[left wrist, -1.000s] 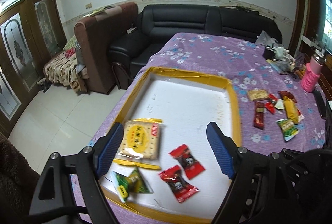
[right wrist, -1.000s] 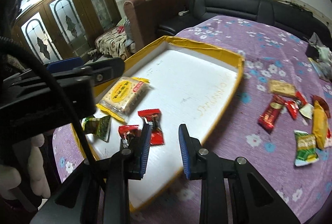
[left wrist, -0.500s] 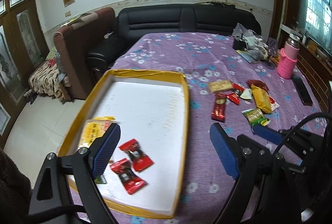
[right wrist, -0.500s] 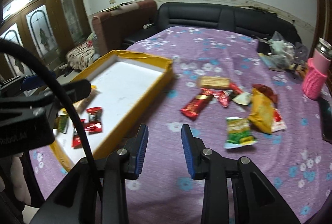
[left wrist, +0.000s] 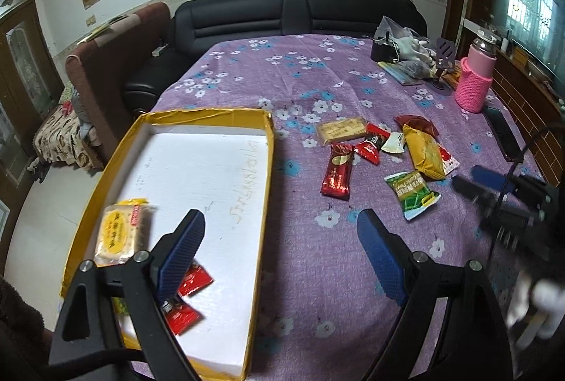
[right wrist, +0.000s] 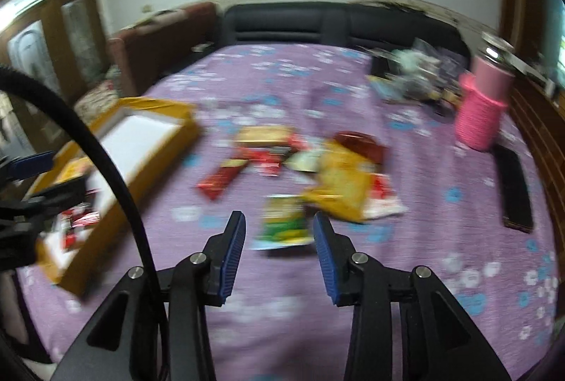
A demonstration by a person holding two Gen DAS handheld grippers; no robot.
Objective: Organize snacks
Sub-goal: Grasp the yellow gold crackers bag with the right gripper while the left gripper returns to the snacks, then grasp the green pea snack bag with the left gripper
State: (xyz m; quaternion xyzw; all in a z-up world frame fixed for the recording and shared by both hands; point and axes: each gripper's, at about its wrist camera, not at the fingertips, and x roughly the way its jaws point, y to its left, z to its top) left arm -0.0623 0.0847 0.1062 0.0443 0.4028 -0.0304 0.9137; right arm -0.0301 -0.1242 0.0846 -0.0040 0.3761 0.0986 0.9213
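A yellow-rimmed tray (left wrist: 267, 147) with a white floor lies at the table's left; it holds a yellow cracker pack (left wrist: 122, 232) and two red candies (left wrist: 194, 280). Loose snacks lie on the purple cloth to its right: a long red bar (left wrist: 337, 175), a green packet (left wrist: 412, 193), a yellow bag (left wrist: 423, 153), a tan biscuit (left wrist: 340, 130). My left gripper (left wrist: 280, 252) is open and empty over the tray's right rim. My right gripper (right wrist: 279, 241) is open and empty, its fingers either side of the green packet (right wrist: 284, 227) in a blurred view.
A pink-sleeved bottle (left wrist: 475, 82), a black phone (left wrist: 501, 133) and a heap of bags and small items (left wrist: 402, 57) stand at the table's far right. A black sofa (left wrist: 293, 13) and a brown armchair (left wrist: 113, 63) lie beyond the table.
Both grippers have swung right, from over the tray toward the loose snacks. The right gripper has opened wider and now frames the green packet.
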